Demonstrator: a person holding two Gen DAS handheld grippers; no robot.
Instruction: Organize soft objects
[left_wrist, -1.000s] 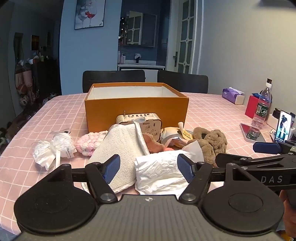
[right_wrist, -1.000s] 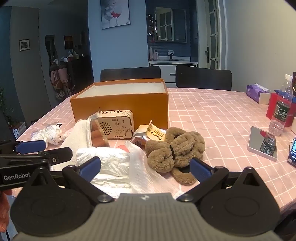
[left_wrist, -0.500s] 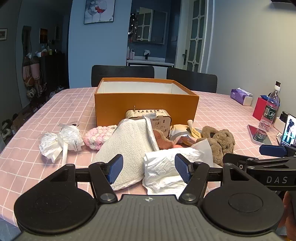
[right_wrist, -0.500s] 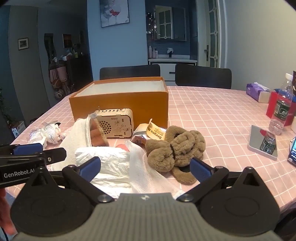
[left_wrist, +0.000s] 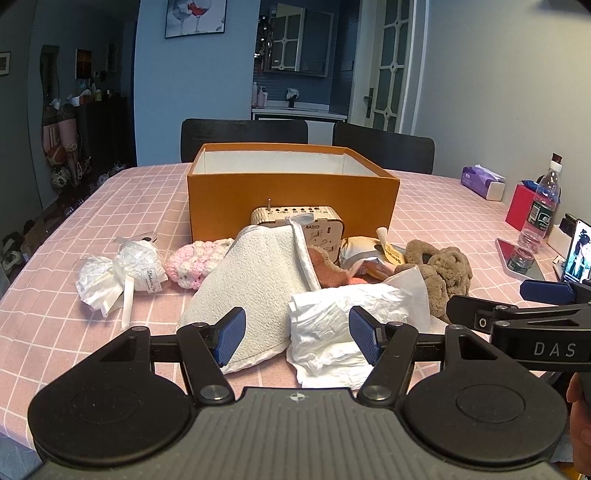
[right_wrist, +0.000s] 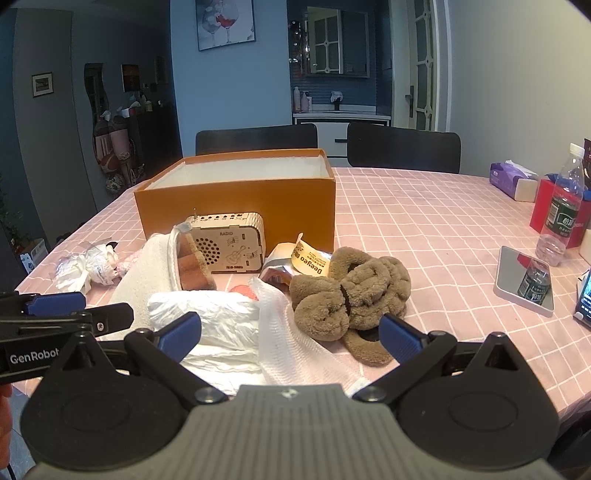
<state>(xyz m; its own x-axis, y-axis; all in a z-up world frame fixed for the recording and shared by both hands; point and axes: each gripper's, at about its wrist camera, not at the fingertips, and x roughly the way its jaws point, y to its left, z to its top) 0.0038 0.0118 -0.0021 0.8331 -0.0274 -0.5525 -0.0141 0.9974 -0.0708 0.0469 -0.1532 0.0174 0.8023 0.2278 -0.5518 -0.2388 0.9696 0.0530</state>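
Both grippers hang low over the near edge of the table with nothing between their blue pads: the left gripper stands wide apart above the seam between a cream towel and a crumpled white tissue bundle, and the right gripper is spread wider yet, over the same white bundle and a white waffle cloth. Soft things lie heaped in front of them, all on the pink checked tablecloth: a brown plush toy to the right, the towel draped over something orange-brown, a pink knitted piece and a white ribbon-tied bundle off to the left. Behind the heap sits the orange box, open, with only bare white inner walls visible; its floor is hidden from both cameras. Judging by that, sorting has hardly begun, and every soft item is yet to be moved. A wooden radio and a foil snack packet, touching the heap, look like things to leave out. Only the left view shows the knitted piece plainly, along with a lit phone screen; the right view gives the plush whole and the radio's face, and a mirror beside a water bottle.
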